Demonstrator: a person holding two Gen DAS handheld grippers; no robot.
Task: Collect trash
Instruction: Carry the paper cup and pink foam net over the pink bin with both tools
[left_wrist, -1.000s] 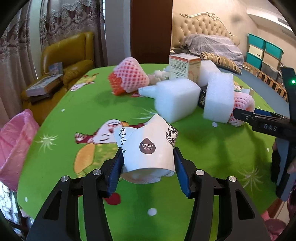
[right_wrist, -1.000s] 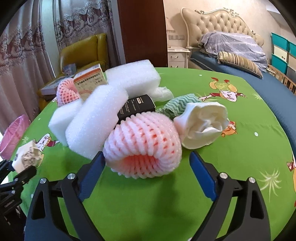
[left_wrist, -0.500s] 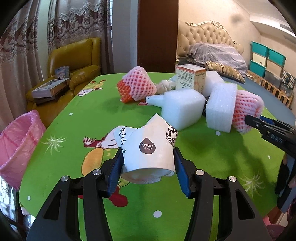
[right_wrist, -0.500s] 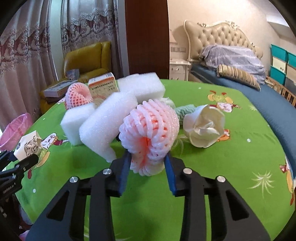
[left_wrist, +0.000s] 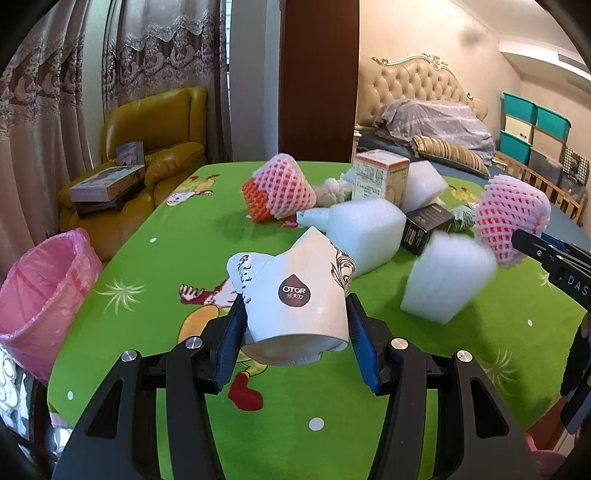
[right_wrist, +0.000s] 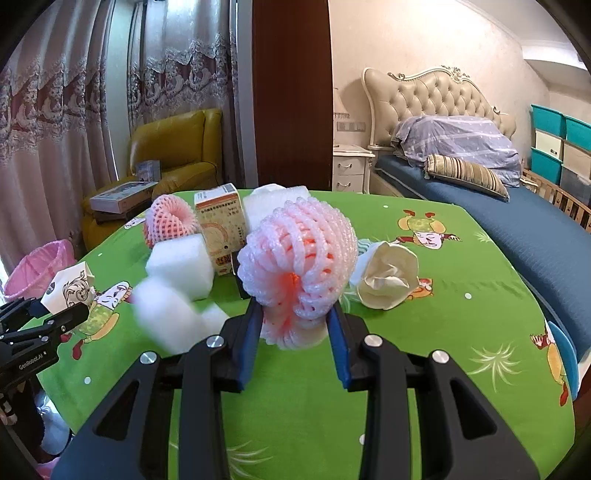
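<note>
1. Left wrist view: the left tool (left_wrist: 295, 332) clamps a crumpled white paper cup with a brown printed logo (left_wrist: 295, 291) between its blue pads, above the near part of the green cartoon-print tabletop (left_wrist: 147, 266).
2. A pink plastic-lined waste bin (left_wrist: 44, 291) stands off the tabletop's left edge.
3. Further back lie a pink foam fruit net over an orange core (left_wrist: 280, 192), a white foam block (left_wrist: 365, 229), a small black box (left_wrist: 426, 223) and an upright orange-and-white carton (left_wrist: 380, 181). A second white foam block (left_wrist: 445, 277), blurred, sits at right.
4. At the far right the right tool (left_wrist: 535, 247) grips a pink foam fruit net (left_wrist: 511, 218).
5. Right wrist view: the right tool (right_wrist: 295, 332) is closed on that pink foam fruit net (right_wrist: 299, 258), raised above the tabletop (right_wrist: 461, 321).
6. A crumpled cream paper wad (right_wrist: 388, 275) lies just right of it; the carton (right_wrist: 219, 232) and foam blocks (right_wrist: 181, 264) lie left.
7. At the left edge, the left tool (right_wrist: 55, 314) holds the paper cup (right_wrist: 68, 286), near the pink bin (right_wrist: 37, 269).
</note>
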